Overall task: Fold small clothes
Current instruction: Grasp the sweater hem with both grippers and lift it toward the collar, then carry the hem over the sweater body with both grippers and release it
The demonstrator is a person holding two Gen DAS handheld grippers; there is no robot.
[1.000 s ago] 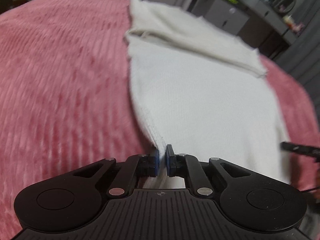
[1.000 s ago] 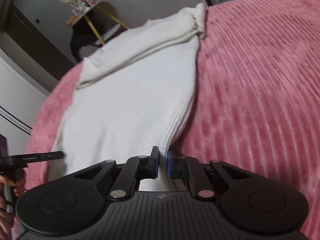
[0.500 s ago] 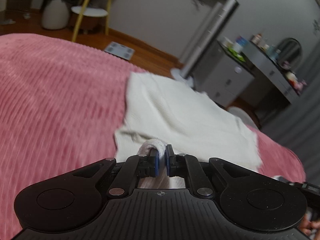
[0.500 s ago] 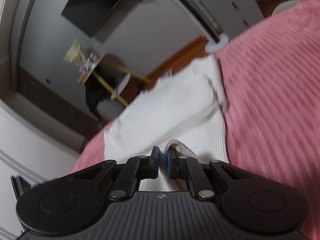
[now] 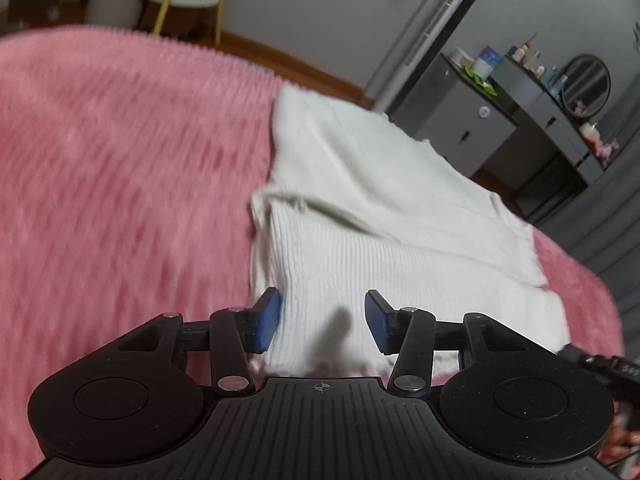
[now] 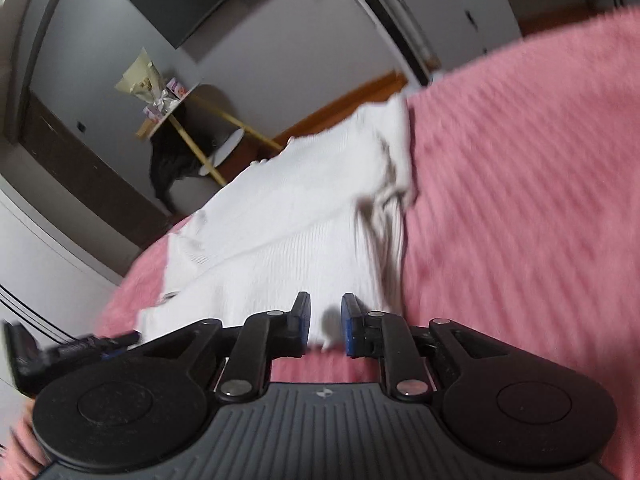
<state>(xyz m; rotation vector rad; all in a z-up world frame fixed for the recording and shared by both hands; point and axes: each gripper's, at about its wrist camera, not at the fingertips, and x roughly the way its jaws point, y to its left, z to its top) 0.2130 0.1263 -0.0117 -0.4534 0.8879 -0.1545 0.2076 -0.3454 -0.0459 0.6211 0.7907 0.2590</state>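
A white knit garment (image 5: 380,216) lies folded on the pink ribbed blanket (image 5: 120,168). Its near part is doubled over the far part. My left gripper (image 5: 322,322) is open and empty just above the garment's near left corner. In the right wrist view the same garment (image 6: 288,240) lies ahead, and my right gripper (image 6: 325,326) is open and empty over its near right corner. Both views are blurred by motion.
The blanket (image 6: 520,208) covers the bed on both sides of the garment. Beyond the far edge stand a grey cabinet (image 5: 460,120), a dresser with a round mirror (image 5: 586,84), and a yellow-legged stand (image 6: 200,136). The other gripper's tip (image 5: 596,364) shows at the right.
Both grippers carried the garment's near edge forward over its far part, then opened and let it go. The garment now lies folded in half.
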